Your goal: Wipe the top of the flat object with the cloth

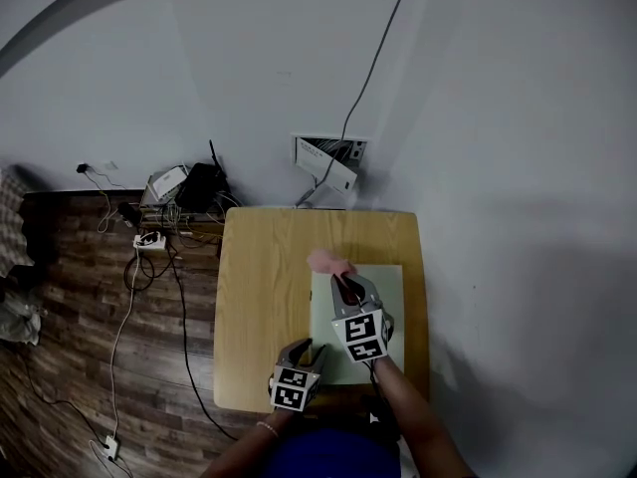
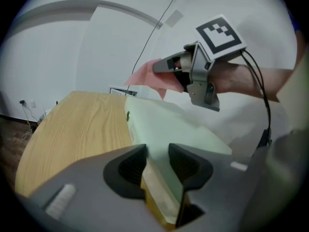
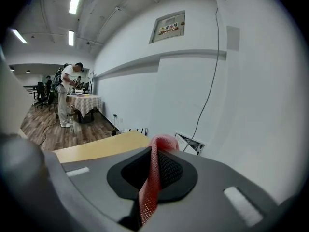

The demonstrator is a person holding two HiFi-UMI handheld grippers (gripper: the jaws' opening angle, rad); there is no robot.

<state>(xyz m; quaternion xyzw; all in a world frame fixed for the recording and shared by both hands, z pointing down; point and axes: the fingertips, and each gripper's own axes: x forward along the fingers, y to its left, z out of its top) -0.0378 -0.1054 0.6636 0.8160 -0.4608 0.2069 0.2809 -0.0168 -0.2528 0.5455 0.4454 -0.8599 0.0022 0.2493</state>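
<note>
A pale green flat object (image 1: 386,285) lies on the right part of a wooden table (image 1: 264,287). My right gripper (image 1: 348,285) hovers over the flat object's far left part, shut on a pink cloth (image 1: 328,261) whose free end sticks out past the fingertips. In the right gripper view the cloth (image 3: 154,178) is pinched between the pads of that gripper (image 3: 153,170). My left gripper (image 1: 307,348) is at the flat object's near left corner. In the left gripper view the jaws of that gripper (image 2: 157,161) stand apart, with the corner of the flat object (image 2: 174,129) between them. The right gripper (image 2: 164,66) and cloth (image 2: 147,76) show above it.
The table stands against a white wall with a wall box (image 1: 328,162) and a black cable running up. Cables and a power strip (image 1: 149,239) lie on the wooden floor to the left. Far off, a person (image 3: 65,95) stands by a covered table.
</note>
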